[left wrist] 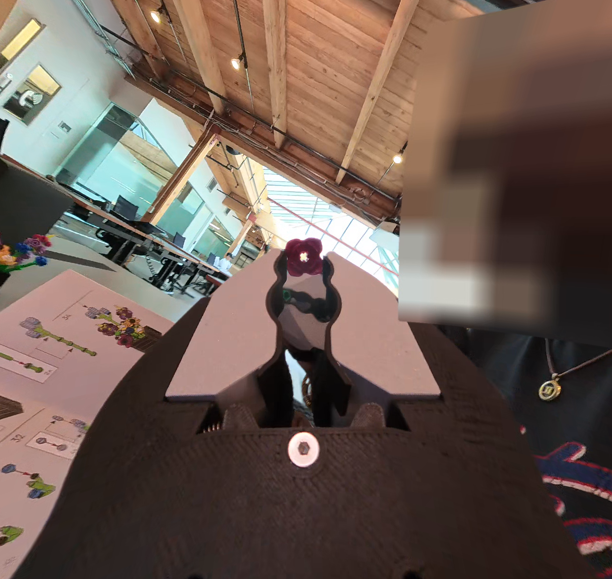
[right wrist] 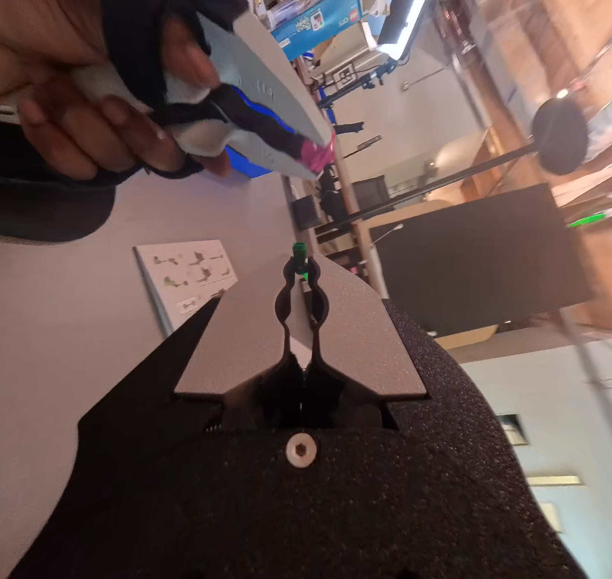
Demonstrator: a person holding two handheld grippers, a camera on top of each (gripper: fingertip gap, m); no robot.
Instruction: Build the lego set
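The left gripper (left wrist: 304, 260), a black printed body with two grey plate fingers (left wrist: 238, 324), is raised off the table and tilted toward the timber ceiling. A dark red, rosette-shaped plastic flower piece (left wrist: 303, 257) with a cross-shaped hole at its centre is pinched between the finger tips. The same gripper is seen from the side in the right wrist view (right wrist: 318, 159), where the flower piece (right wrist: 316, 156) shows as a blurred magenta patch at the tips and the person's hand (right wrist: 99, 132) is wrapped round the handle.

The right gripper (right wrist: 300, 263) is closed narrowly on a small green cylindrical plastic stem piece (right wrist: 300, 258), whose end protrudes beyond the tips. The open white instruction booklet (right wrist: 185, 275) lies flat on the pale grey table (right wrist: 66, 298), beyond and left of the right gripper; its printed flower diagrams (left wrist: 49, 347) fill the lower left of the left wrist view.

The step in hand is judged to be the joining of flower head to stem in mid-air. Axial alignment of the stem end with the cross-shaped hole would be called for, followed by a straight push.

The rear of the flower piece and most of the stem piece are hidden by the fingers. A finished multicoloured brick bouquet (left wrist: 23, 253) is cut off at the frame edge, beyond the booklet. The right wrist view is motion-blurred.
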